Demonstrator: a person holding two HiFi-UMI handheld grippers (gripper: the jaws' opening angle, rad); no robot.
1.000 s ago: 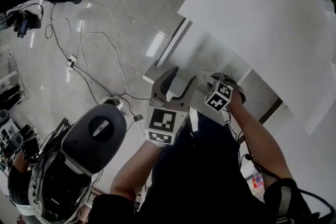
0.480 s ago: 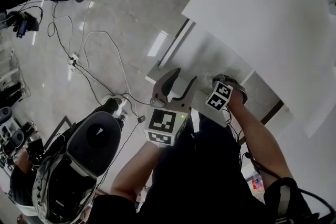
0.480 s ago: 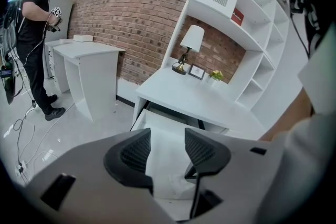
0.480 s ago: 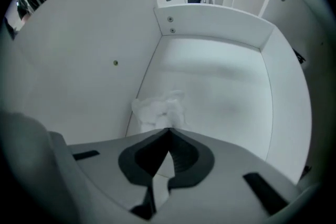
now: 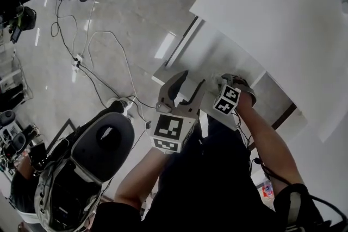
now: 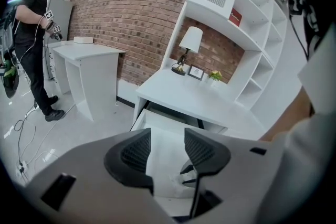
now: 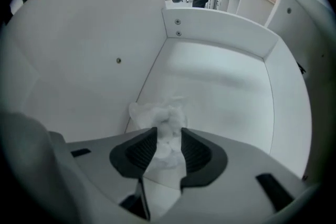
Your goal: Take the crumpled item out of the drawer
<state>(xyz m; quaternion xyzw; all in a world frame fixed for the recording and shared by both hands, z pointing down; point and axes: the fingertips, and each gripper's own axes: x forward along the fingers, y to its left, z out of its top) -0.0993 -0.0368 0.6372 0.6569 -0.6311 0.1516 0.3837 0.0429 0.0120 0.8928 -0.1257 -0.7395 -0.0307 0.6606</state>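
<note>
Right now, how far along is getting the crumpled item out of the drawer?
Done: the drawer is open, with the right gripper inside. In hand: the crumpled paper lies on the drawer floor between its jaws, which are opening, so no firm grip. To do: clamp it and lift it out. The left gripper, jaws closing on nothing, hangs above.

Slight shift of bystander's helmet [image 5: 104,143], apparently.

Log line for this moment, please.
step: reaching into drawer | right gripper: jaws opening, crumpled paper between them | left gripper: jaws closing, nothing between them
</note>
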